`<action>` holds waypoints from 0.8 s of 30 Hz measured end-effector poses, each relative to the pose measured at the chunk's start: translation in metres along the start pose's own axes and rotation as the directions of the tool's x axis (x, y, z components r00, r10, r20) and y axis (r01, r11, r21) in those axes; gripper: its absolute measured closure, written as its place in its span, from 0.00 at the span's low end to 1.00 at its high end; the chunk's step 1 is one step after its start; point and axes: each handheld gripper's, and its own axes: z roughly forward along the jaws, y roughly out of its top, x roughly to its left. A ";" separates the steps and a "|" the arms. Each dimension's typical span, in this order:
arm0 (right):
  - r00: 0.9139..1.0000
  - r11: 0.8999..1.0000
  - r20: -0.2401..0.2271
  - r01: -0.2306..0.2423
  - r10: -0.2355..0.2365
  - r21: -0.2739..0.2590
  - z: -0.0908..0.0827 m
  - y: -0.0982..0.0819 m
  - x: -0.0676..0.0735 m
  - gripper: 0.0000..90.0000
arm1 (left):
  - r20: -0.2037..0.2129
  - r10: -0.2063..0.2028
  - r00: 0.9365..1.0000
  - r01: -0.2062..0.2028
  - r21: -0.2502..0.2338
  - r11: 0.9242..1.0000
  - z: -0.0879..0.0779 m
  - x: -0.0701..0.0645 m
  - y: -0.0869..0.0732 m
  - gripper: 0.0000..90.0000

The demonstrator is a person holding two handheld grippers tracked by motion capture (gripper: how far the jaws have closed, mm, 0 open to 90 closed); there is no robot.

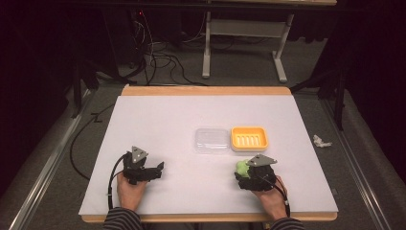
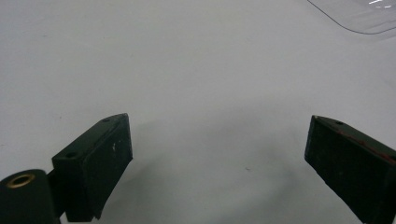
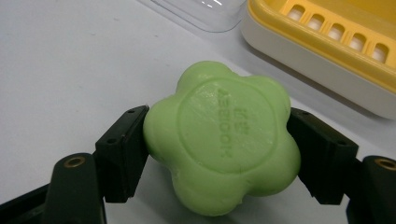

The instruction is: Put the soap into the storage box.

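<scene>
— What does the right gripper [image 3: 217, 154] have?
— It clasps the green soap [image 3: 222, 135] near the counter's [image 1: 158, 120] front edge, just before the yellow soap dish [image 1: 249, 138] and clear lid [image 1: 211, 140].
— The left gripper [image 2: 217, 163]?
— Jaws spread, grasping nothing.

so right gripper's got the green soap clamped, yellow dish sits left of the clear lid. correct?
Not quite. The right gripper does clamp the green soap, but the yellow dish sits right of the clear lid, touching it or nearly so. The high view shows this.
</scene>
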 end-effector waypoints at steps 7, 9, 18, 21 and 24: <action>1.000 1.000 0.003 0.011 -0.011 -0.017 -0.008 0.004 -0.003 0.30 | 0.002 0.001 1.000 -0.001 0.000 1.000 0.000 0.000 0.000 0.09; 1.000 1.000 -0.001 0.007 -0.007 -0.022 -0.009 0.005 -0.004 0.30 | 0.002 0.001 1.000 -0.001 0.000 1.000 0.000 0.000 0.000 0.09; 1.000 0.999 -0.004 -0.013 0.013 -0.052 -0.022 0.014 -0.015 0.30 | 0.003 0.004 1.000 -0.004 0.007 1.000 0.000 0.000 0.000 0.10; 1.000 0.998 -0.003 -0.031 0.030 -0.058 -0.026 0.017 -0.019 0.30 | 0.005 0.002 1.000 -0.002 0.005 1.000 0.000 0.000 0.000 0.10; 0.999 0.998 -0.004 -0.038 0.038 -0.057 -0.028 0.020 -0.024 0.30 | 0.006 -0.001 1.000 0.001 0.002 1.000 0.000 0.000 0.000 0.10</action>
